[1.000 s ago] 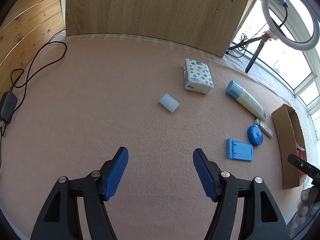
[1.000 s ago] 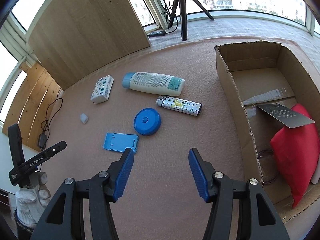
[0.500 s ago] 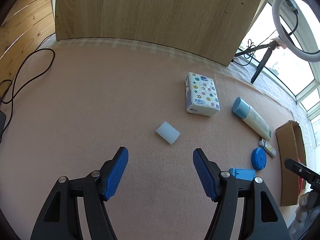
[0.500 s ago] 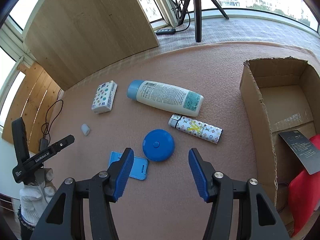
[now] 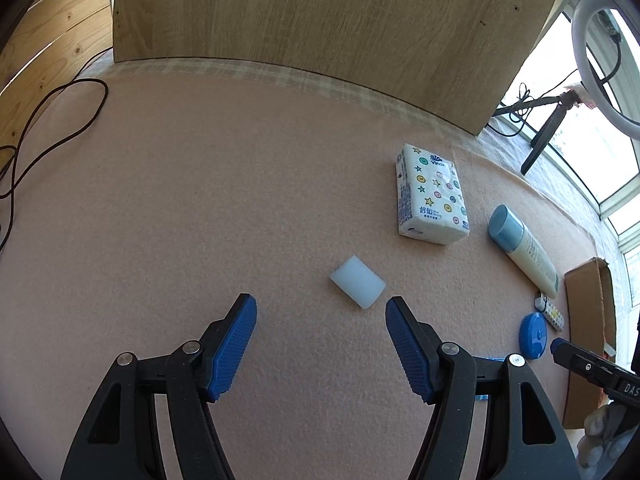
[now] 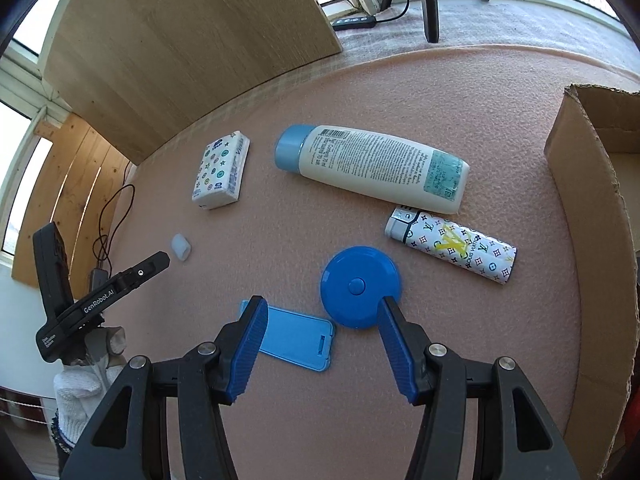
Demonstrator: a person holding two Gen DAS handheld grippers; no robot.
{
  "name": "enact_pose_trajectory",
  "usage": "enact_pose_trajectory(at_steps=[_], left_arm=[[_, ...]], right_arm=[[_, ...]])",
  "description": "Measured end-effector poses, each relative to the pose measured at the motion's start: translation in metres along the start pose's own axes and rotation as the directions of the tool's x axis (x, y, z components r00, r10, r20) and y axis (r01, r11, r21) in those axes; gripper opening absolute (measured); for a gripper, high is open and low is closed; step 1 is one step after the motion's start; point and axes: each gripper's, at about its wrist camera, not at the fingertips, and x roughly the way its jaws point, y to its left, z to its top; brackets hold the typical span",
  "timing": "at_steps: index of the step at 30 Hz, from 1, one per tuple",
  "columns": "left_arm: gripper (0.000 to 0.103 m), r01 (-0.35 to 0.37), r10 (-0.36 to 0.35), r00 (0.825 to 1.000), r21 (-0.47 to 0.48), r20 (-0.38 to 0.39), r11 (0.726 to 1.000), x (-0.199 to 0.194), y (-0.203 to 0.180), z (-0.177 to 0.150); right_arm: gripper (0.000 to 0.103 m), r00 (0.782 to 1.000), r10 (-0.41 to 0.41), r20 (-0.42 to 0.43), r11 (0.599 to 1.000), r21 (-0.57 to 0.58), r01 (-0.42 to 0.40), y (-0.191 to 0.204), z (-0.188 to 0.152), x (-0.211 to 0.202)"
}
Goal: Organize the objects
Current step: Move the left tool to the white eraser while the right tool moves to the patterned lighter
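My left gripper point(image 5: 321, 307) is open just short of a small white block point(image 5: 357, 286) lying on the pink mat. Beyond it lie a patterned tissue pack point(image 5: 431, 200) and a cream bottle with a blue cap point(image 5: 524, 250). My right gripper point(image 6: 322, 307) is open over a blue round disc point(image 6: 360, 286) and a flat blue stand point(image 6: 294, 336). Further off lie the bottle point(image 6: 372, 168), a patterned white lighter point(image 6: 452, 249), the tissue pack point(image 6: 221, 169) and the white block point(image 6: 181, 246). The cardboard box point(image 6: 592, 248) stands at the right.
A wooden board point(image 5: 320, 20) leans at the back of the mat. Black cables point(image 5: 52, 120) run along the left edge. A ring light on a tripod point(image 5: 560, 104) stands by the window. A gloved hand holding the left gripper point(image 6: 92, 300) shows at lower left in the right wrist view.
Both grippers moved forward and lower. The white block is now close to the left fingertips; the blue disc and stand now sit between the right fingertips. The box slid out to the right.
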Motion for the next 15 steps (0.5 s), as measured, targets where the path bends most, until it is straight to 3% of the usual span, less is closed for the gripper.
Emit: enact_pose_trajectory(at_steps=[6, 15], left_arm=[[0.070, 0.006, -0.006, 1.000, 0.007, -0.005, 1.000, 0.002, -0.002, -0.002], [0.070, 0.028, -0.028, 1.000, 0.004, -0.012, 1.000, 0.014, -0.008, 0.012]], right_arm=[[0.053, 0.999, -0.045, 0.004, 0.998, 0.050, 0.044, -0.011, 0.004, 0.006], [0.053, 0.999, -0.023, 0.034, 0.995, 0.099, 0.020, -0.024, 0.001, -0.006]])
